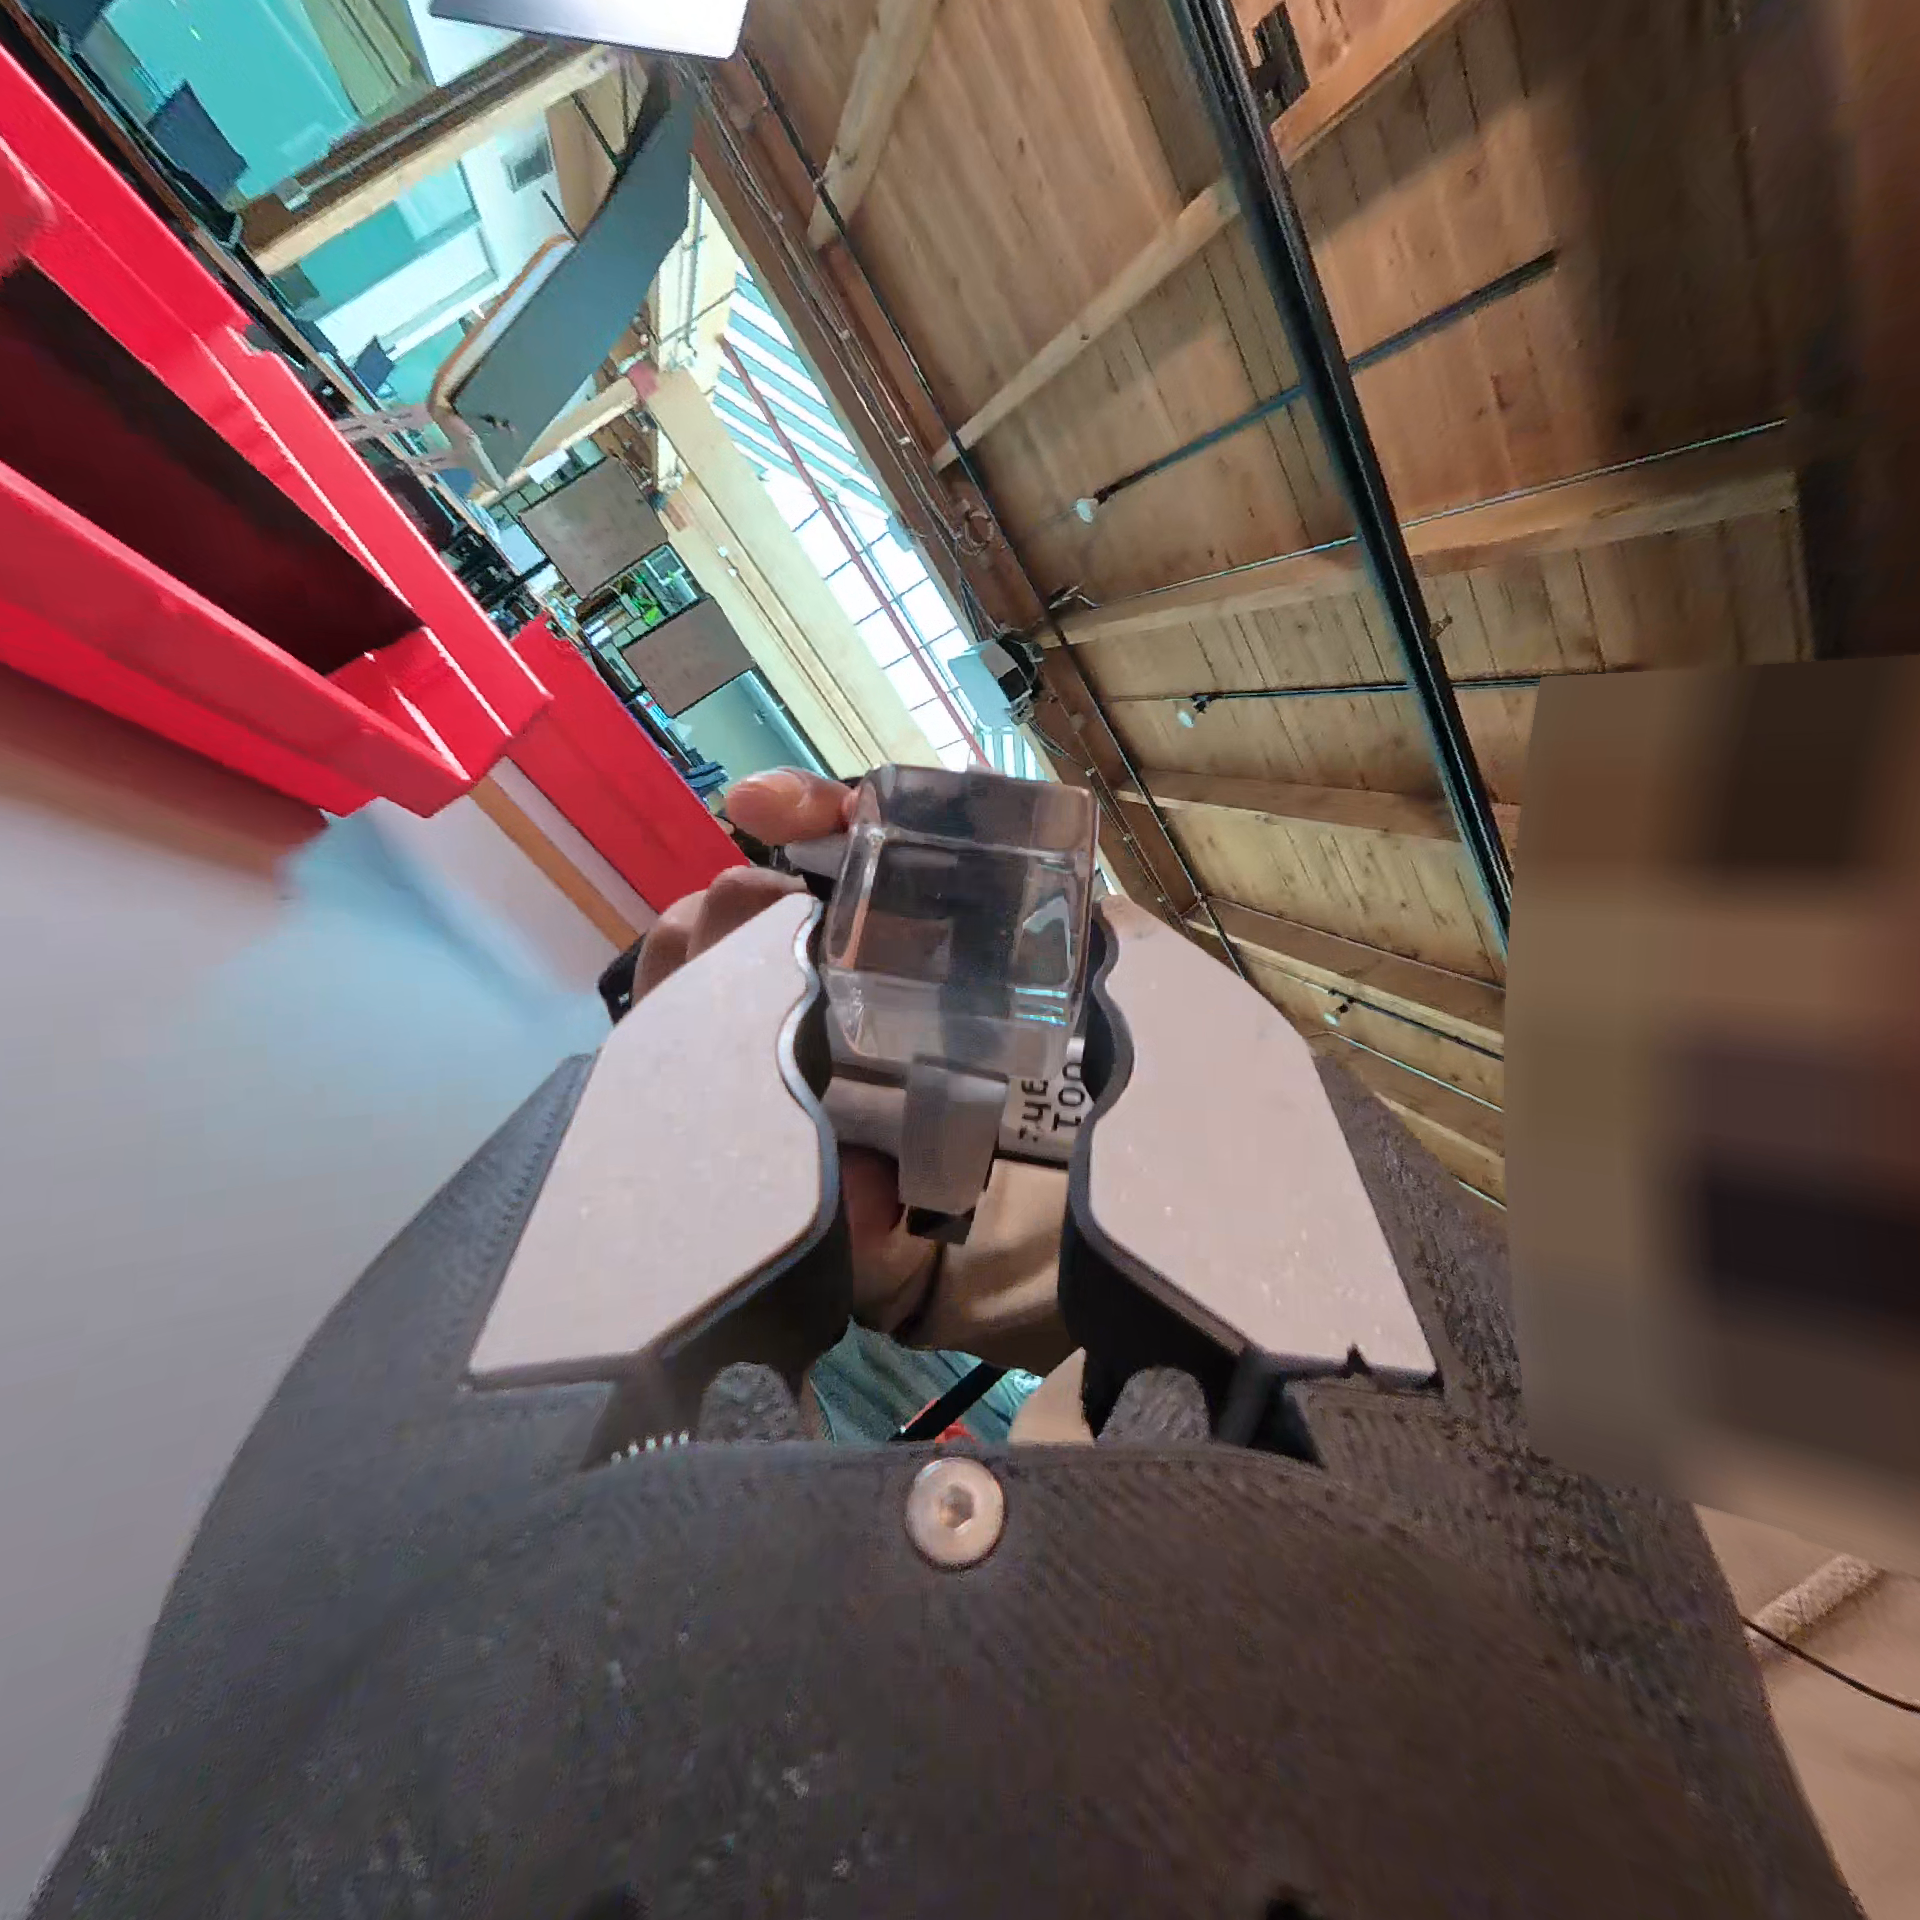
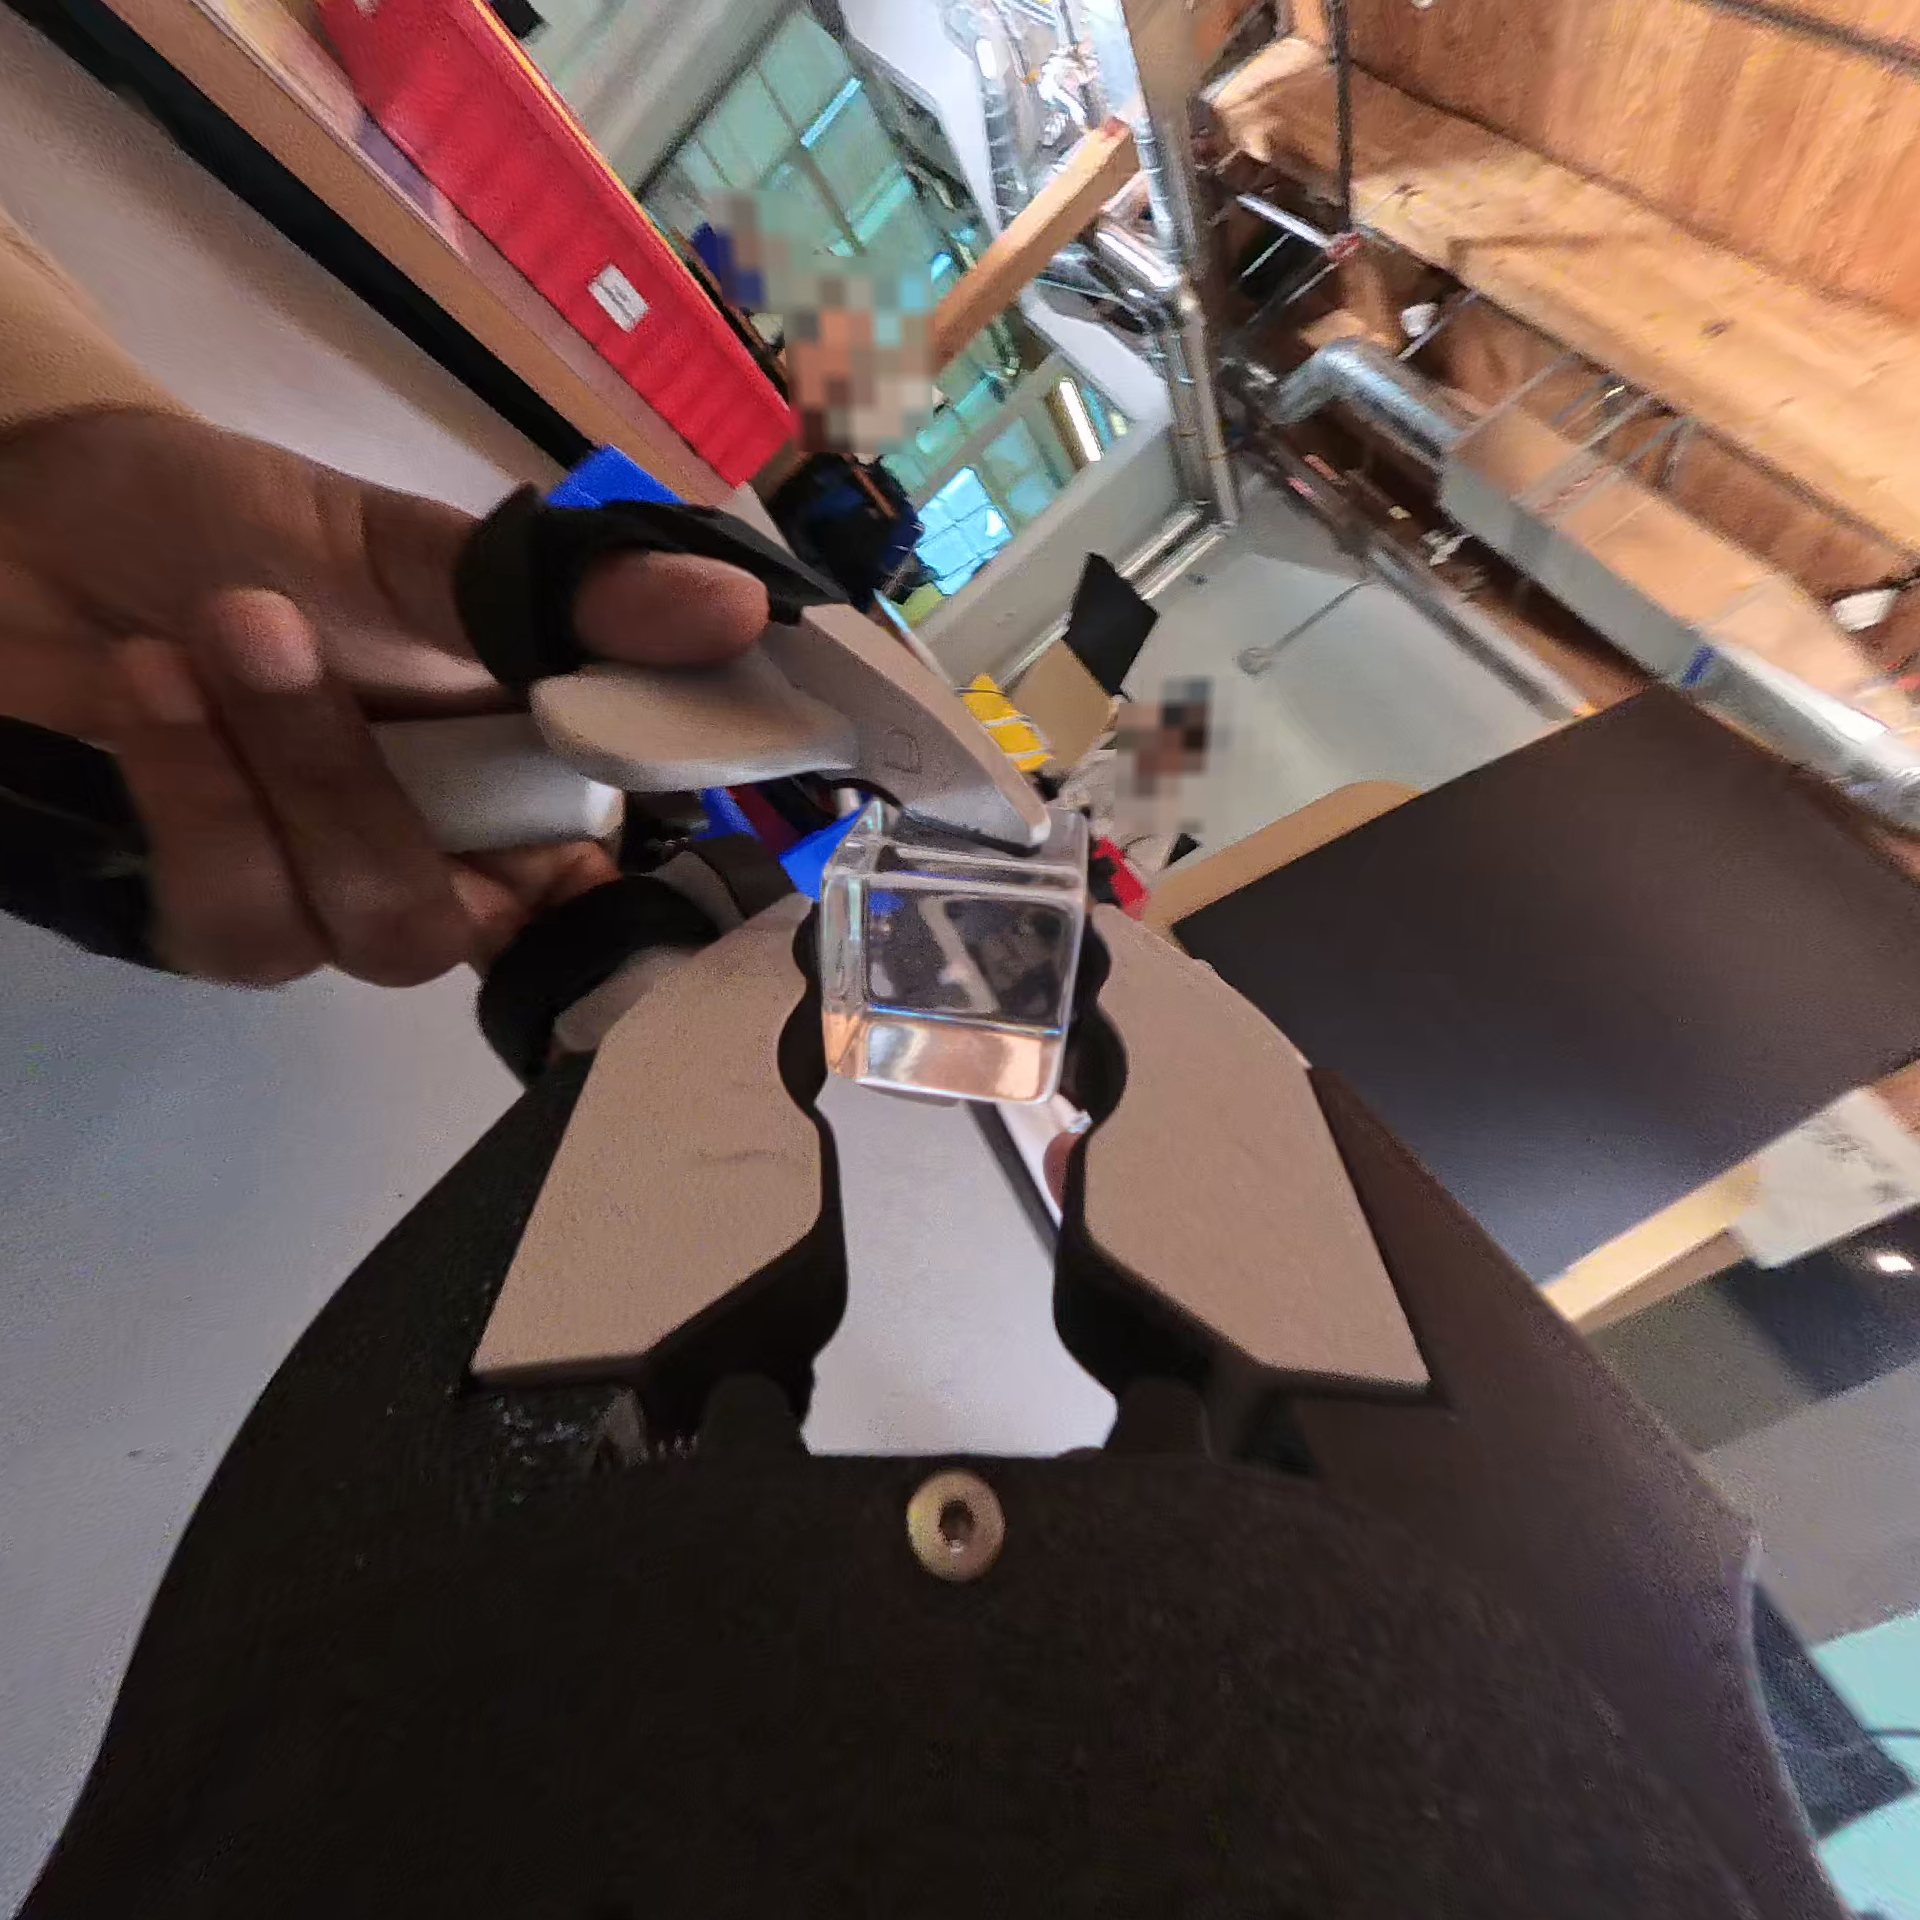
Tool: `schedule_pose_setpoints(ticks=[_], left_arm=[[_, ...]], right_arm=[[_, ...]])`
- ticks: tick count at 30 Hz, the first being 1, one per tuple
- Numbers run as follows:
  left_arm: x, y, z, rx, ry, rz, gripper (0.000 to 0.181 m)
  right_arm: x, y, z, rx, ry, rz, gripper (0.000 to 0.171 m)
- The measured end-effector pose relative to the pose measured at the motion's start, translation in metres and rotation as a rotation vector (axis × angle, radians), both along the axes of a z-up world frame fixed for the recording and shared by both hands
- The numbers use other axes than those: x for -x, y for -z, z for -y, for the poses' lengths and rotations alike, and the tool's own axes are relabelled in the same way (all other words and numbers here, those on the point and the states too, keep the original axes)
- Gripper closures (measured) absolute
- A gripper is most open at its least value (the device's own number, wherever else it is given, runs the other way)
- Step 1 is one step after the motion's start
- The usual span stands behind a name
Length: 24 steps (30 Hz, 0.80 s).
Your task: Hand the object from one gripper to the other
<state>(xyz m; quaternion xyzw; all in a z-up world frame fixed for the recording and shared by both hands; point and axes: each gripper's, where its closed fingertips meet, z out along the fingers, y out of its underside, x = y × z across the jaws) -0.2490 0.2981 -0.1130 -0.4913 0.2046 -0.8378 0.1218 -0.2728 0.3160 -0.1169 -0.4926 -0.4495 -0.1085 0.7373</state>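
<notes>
Clear glass-like cube clamped between fingertips of left gripper and right gripper simultaneously.

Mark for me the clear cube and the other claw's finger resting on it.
Clear square plastic cube [image 2: 951, 971]: right wrist view, its front face.
Grey finger of the left claw [image 2: 935, 758]: right wrist view, its flat side near the tip.
</notes>
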Motion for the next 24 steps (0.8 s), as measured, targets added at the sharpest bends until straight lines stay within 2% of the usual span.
schedule_pose_setpoints(ticks=[1, 3, 10, 14, 17, 18, 19, 20, 22, 24], left_arm=[[0.0, -0.001, 0.002, -0.01, 0.009, 0.001, 0.136], [0.0, 0.001, 0.006, -0.138, 0.018, -0.045, 0.134], [0.01, 0.027, -0.013, -0.983, -0.262, -0.308, 0.123], [0.005, 0.044, -0.003, -1.351, -0.334, -0.335, 0.115], [0.005, 0.039, 0.008, -1.521, -0.387, -0.28, 0.116], [0.005, 0.04, 0.012, -1.573, -0.39, -0.274, 0.12], [0.004, 0.042, 0.016, -1.622, -0.391, -0.27, 0.132], [0.004, 0.044, 0.017, -1.662, -0.407, -0.275, 0.134], [0.003, 0.046, 0.012, -1.693, -0.452, -0.304, 0.135], [0.002, 0.039, 0.008, -1.642, -0.505, -0.31, 0.135]], right_arm=[[0.0, -0.002, 0.002, -0.005, -0.013, 0.012, 0.122], [-0.002, -0.001, 0.003, 0.139, -0.087, -0.037, 0.126], [-0.024, 0.019, -0.006, 0.815, -0.23, -0.359, 0.126], [-0.003, 0.027, 0.014, 1.214, -0.447, -0.567, 0.127], [0.004, 0.036, 0.026, 1.422, -0.513, -0.614, 0.127], [0.006, 0.038, 0.029, 1.474, -0.527, -0.633, 0.127], [0.007, 0.04, 0.031, 1.515, -0.533, -0.648, 0.127], [0.007, 0.041, 0.03, 1.542, -0.532, -0.669, 0.127], [0.007, 0.042, 0.028, 1.554, -0.532, -0.708, 0.127], [0.006, 0.036, 0.021, 1.52, -0.534, -0.762, 0.127]])
